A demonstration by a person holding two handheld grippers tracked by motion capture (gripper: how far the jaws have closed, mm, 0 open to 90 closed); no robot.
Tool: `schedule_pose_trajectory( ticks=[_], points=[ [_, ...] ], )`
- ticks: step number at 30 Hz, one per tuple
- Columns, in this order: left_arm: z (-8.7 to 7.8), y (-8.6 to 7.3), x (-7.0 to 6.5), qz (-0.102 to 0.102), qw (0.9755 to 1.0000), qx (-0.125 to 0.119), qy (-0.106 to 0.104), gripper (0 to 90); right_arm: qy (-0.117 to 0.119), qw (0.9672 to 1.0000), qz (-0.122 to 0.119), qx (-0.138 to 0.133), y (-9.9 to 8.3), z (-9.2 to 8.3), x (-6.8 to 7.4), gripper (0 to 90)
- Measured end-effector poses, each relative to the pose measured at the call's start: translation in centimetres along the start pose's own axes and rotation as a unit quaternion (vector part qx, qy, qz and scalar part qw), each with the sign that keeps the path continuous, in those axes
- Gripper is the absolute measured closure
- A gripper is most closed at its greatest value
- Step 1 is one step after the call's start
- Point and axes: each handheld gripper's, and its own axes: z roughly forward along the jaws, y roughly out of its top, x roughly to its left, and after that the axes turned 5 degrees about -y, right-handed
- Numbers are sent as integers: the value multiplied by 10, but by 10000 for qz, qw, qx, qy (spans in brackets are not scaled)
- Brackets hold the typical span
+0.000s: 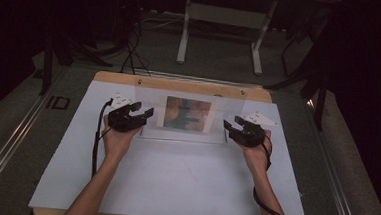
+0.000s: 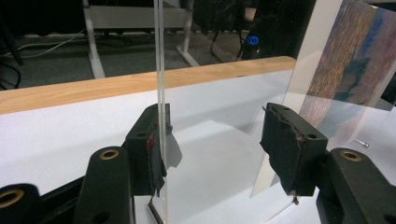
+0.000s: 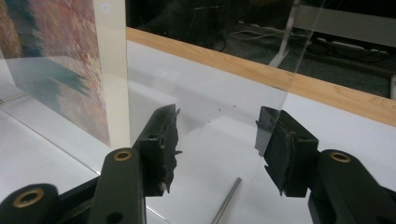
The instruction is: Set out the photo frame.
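My left tongs (image 1: 146, 116) and right tongs (image 1: 230, 126) are both open. The clear picture stand (image 1: 185, 112) stands up at the back of the white table (image 1: 174, 181), right between them.

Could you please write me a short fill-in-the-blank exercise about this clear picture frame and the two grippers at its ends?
1. The clear frame stands upright on the ____ table.
2. Both the left gripper and the right gripper have their jaws ____.
3. The picture sits in the ____ of the clear frame.
4. The table's far edge is made of ____.

Missing words: white; open; middle; wood
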Motion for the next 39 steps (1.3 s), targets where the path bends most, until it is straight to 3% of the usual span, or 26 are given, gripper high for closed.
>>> schedule_pose_trajectory(
  ticks=[9, 27, 34, 39],
  points=[
    [1, 0, 8, -111, 9998, -82, -118, 416, 1, 9999, -95, -50, -1, -5, 4, 501],
    [-3, -5, 7, 24, 9997, -67, -226, 410, 278, 9992, -248, -113, -6, -8, -2, 504],
    [-5, -5, 7, 84, 9998, -29, -166, 410, 278, 9994, -180, -100, -7, -10, -8, 483],
    [-12, -4, 12, 7, 9997, -188, -150, 391, 266, 9996, -61, -116, -8, -13, -13, 476]
  ],
)
